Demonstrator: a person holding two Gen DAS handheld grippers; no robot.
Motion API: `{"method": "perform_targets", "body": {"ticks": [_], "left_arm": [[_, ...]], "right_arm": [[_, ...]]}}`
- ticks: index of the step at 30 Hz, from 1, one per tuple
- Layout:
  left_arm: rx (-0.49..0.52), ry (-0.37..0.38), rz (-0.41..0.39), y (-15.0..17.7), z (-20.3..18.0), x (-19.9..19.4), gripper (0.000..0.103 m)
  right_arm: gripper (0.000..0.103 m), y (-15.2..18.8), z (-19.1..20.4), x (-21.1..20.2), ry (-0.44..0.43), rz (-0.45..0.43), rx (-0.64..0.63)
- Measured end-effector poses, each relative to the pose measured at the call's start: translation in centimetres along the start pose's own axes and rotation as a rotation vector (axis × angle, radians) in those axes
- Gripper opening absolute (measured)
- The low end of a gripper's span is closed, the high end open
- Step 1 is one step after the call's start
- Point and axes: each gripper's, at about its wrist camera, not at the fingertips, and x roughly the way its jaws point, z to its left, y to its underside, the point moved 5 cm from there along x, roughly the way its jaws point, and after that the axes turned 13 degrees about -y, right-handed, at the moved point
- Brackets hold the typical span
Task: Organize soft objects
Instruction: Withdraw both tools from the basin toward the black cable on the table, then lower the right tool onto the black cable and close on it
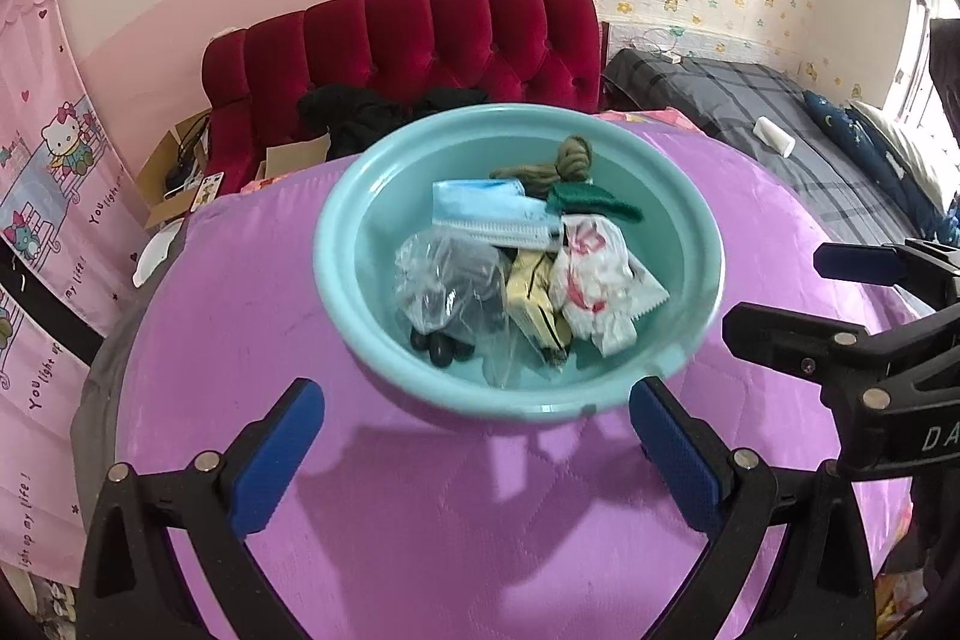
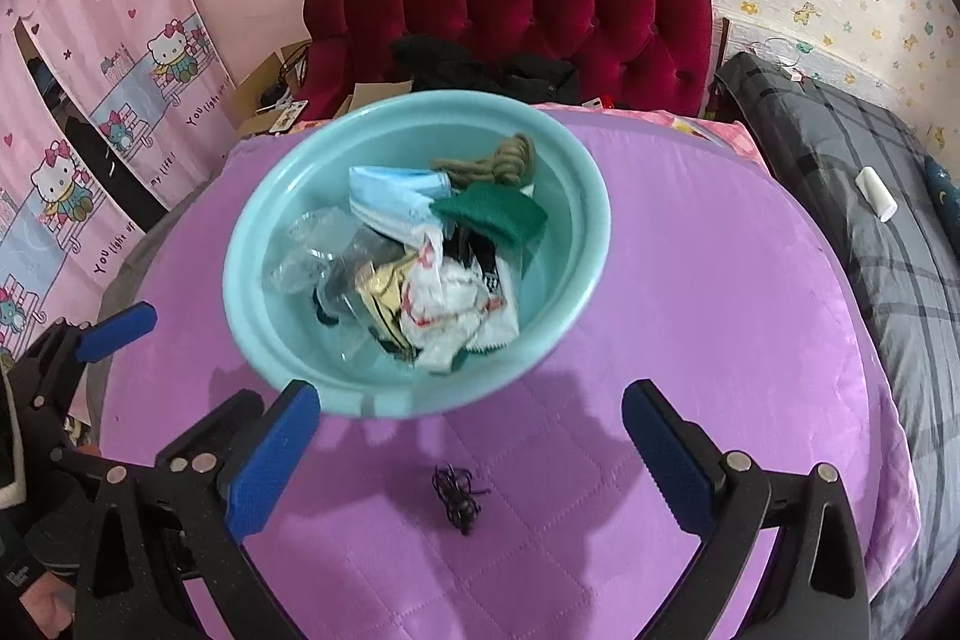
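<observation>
A teal basin (image 1: 336, 244) (image 2: 240, 280) rests on the purple quilt (image 1: 420, 520). In it lie a blue face mask (image 1: 480, 211), olive yarn (image 1: 564, 160), a green cloth (image 1: 591, 202), a clear plastic bag (image 1: 447, 280), a yellow packet (image 1: 531, 292) and a crumpled white-and-red wrapper (image 1: 591, 280). My left gripper (image 1: 477, 454) is open just in front of the basin's near rim, holding nothing. My right gripper (image 2: 471, 436) is open too, its left finger tip close to the rim. A small black tangled thing (image 2: 459, 499) lies on the quilt between its fingers.
A red tufted headboard (image 1: 420, 34) with black clothes (image 1: 354, 112) stands behind the bed. Cardboard boxes (image 1: 180, 160) sit at the back left by a pink cartoon curtain (image 1: 54, 196). Grey plaid bedding (image 2: 870, 196) with a white bottle (image 2: 876, 193) lies to the right.
</observation>
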Motion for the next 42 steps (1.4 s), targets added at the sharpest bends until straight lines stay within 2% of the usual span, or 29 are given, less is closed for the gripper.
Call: {"method": "perform_targets", "body": {"ticks": [20,32,42], "left_arm": [[0.021,0.001,-0.01,5.6,-0.8,-1.4,0.103],[0.039,-0.006,0.002,8.8,-1.5,-0.4,0.103],[0.016,-0.011,0.046,9.9,-0.6,0.8,0.103]], "right_arm": [[0.103,5.9,0.1,-0.1,0.036,-0.026,-0.032],[0.103,9.3,-0.4,3.1,0.026,0.04,-0.012],[0.103,9.5,-0.9,6.0,0.015,0.111,0.0]]}}
